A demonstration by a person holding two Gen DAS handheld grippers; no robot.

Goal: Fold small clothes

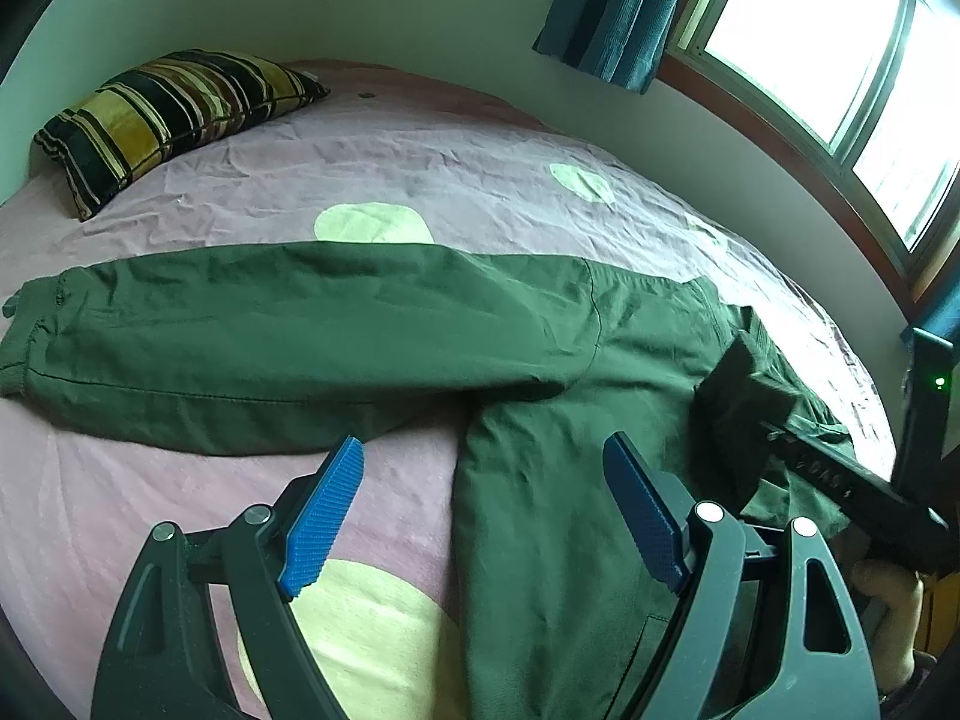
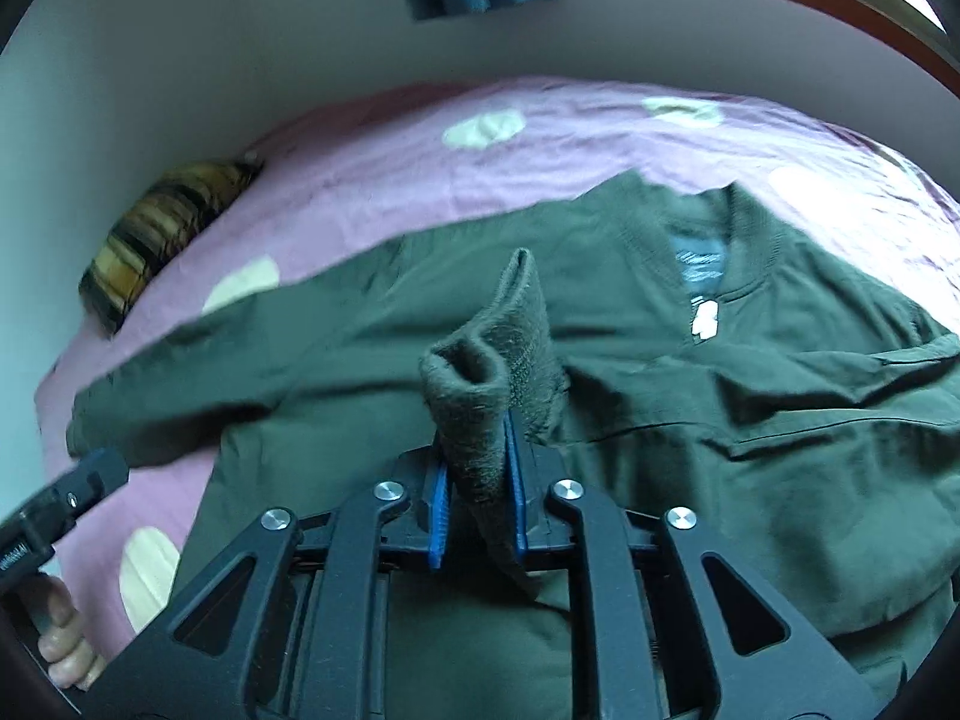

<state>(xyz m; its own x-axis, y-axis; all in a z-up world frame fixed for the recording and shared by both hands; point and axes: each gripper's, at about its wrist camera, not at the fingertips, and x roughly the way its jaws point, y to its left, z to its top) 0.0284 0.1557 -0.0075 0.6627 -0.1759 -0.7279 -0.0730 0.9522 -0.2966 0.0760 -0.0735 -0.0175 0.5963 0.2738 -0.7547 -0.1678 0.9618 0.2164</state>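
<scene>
Left claw [image 1: 480,516] hangs spread wide over the bed [image 1: 420,180], its 2 blue pads [image 1: 321,525] well apart and gripping nothing, one above the pink sheet, the other above the jacket's body. Over on the right, the right claw [image 2: 477,510] is pinching tight on the ribbed cuff [image 2: 492,360] of the green jacket [image 2: 750,420], the knit band standing up folded between the blue pads and lifted off the cloth below. The jacket lies spread face up across the bed, collar [image 2: 750,246] toward the far side, a pale label showing inside the neck and a white zip pull [image 2: 703,315] just below it. Its other sleeve [image 1: 270,336] stretches out flat to the left, cuff at the end, lightly creased. A striped pillow [image 1: 168,114] sits at the far left corner, well apart from the jacket, and a teal curtain [image 1: 618,6] hangs beside the bright window [image 1: 828,60].
</scene>
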